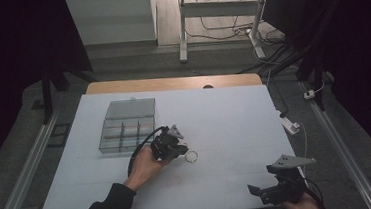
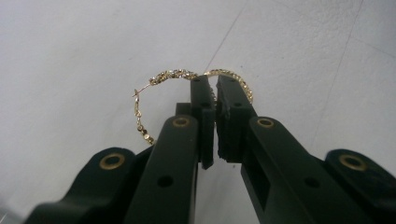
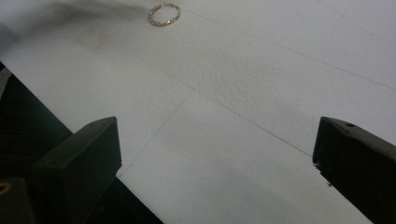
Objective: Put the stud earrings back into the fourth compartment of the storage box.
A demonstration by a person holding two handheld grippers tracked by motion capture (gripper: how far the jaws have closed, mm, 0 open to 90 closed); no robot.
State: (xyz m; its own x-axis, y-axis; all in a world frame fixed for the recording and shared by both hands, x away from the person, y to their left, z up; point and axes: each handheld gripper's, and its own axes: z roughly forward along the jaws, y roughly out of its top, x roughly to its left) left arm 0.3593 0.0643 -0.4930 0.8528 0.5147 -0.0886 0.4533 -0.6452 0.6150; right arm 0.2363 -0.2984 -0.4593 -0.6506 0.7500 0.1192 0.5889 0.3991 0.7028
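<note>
**Left fingers pinched on the gold hoop, right fingers spread and idle**

From the high view I see my left gripper (image 1: 179, 147) sitting near the middle of the white worktop (image 1: 235, 120), held by the left hand (image 1: 143, 168) that reaches in from the lower edge. The gold hoop earring (image 1: 191, 157) lies on the worktop right at the tip of that gripper, just to its right and a little toward me.

In the left gripper view my fingers (image 2: 201, 109) are drawn nearly together, leaving only a thin slit between the pads. The gold hoop earring (image 2: 164, 75) arcs around their tips: its studded upper rim passes across the ends of the fingers, one side curving out and down to the left, the other showing just past the right finger. A short stretch of the hoop runs down into the slit, so I read the fingers as closed on the rim. The hoop looks flat against the worktop, though I cannot tell whether it is lifted at all.

My right gripper (image 1: 258, 191) rests at the near right corner of the worktop, well apart from the earring. In the right gripper view its fingers (image 3: 84, 158) stand wide apart with bare worktop between them, holding nothing; the hoop (image 3: 164, 14) shows small and far off at the top.

A clear compartmented box (image 1: 127, 126) sits behind and to the left of the left gripper.
</note>
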